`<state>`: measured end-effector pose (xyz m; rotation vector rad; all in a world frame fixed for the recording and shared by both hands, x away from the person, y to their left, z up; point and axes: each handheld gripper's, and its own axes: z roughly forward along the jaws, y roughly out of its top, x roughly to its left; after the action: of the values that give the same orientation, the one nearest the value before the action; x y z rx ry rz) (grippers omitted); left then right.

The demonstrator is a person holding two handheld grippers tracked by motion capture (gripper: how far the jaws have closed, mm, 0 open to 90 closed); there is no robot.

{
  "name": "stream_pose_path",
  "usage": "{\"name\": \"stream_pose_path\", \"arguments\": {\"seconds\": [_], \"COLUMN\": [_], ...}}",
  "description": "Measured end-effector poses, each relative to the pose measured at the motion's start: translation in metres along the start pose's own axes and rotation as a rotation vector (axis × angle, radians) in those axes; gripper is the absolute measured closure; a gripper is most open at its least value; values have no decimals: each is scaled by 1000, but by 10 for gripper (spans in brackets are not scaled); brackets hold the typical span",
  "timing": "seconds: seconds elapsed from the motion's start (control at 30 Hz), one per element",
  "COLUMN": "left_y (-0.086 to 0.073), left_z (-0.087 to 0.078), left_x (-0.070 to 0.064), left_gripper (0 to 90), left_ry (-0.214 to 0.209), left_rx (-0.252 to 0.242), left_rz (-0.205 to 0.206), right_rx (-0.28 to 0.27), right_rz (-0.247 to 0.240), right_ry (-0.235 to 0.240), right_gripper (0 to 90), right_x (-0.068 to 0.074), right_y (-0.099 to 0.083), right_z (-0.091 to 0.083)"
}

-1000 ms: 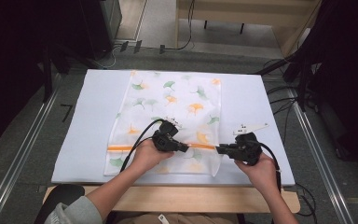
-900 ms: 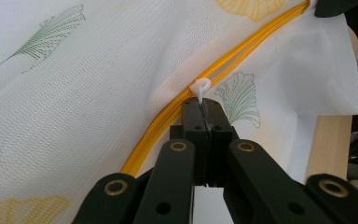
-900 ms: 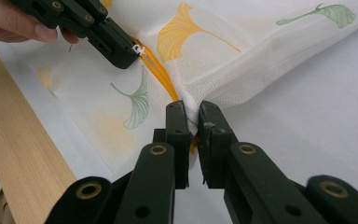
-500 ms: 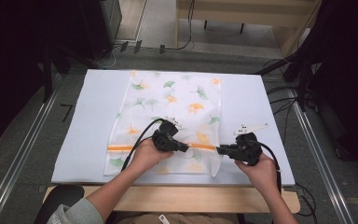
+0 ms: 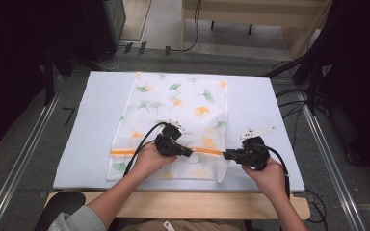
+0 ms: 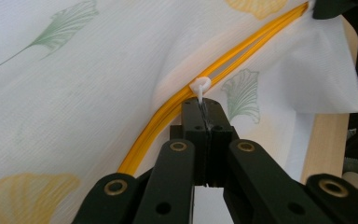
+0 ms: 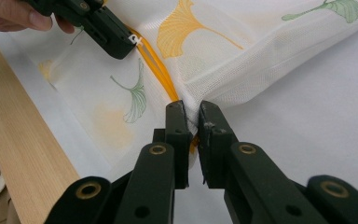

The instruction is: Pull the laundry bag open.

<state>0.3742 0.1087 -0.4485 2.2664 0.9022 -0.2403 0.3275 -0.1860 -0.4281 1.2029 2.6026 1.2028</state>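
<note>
White-covered counter (image 5: 91,120), mesh laundry bag (image 5: 183,103) flat beneath both tools. Left hand-held gripper (image 6: 204,105) clamped on zipper pull (image 6: 199,86); right hand-held gripper (image 7: 192,114) pinching bag's corner. Risk: pull slipping out, mesh snagging under sideways tug.

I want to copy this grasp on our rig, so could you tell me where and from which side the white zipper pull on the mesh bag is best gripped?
Grip the zipper pull by its thin flat tab, not its ring, coming in low along the orange zipper. The tab stands edge-on between the flat jaws, as the left gripper holds it. The right gripper pinches the mesh bag at the zipper's end, which looks meant to brace it.
</note>
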Motion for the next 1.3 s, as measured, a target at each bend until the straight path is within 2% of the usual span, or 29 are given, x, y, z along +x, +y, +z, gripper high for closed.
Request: {"name": "stream_pose_path", "arguments": {"seconds": [0.27, 0.3, 0.43, 1.07, 1.27, 1.3], "left_y": [-7, -9, -12, -15, -20, -22], "left_z": [-12, -15, -20, -22, -28, -31], "left_x": [8, 8, 12, 13, 16, 18], "left_gripper": [900, 900, 900, 900, 900, 900], "left_ry": [14, 19, 21, 28, 46, 56], "left_rx": [-8, -16, -24, -17, -22, -23], "left_rz": [-24, -41, -55, -57, -75, -89], "right_rx": [-3, 1, 3, 7, 8, 7], "right_rz": [11, 9, 3, -2, 0, 2], "right_ry": [1, 1, 1, 1, 3, 1], "right_gripper": [851, 851, 851, 851, 850, 850], "right_x": [-8, -9, -10, -12, -15, -15], "right_y": [0, 0, 2, 4, 5, 5], "right_z": [-2, -2, -1, -1, 0, -1]}}
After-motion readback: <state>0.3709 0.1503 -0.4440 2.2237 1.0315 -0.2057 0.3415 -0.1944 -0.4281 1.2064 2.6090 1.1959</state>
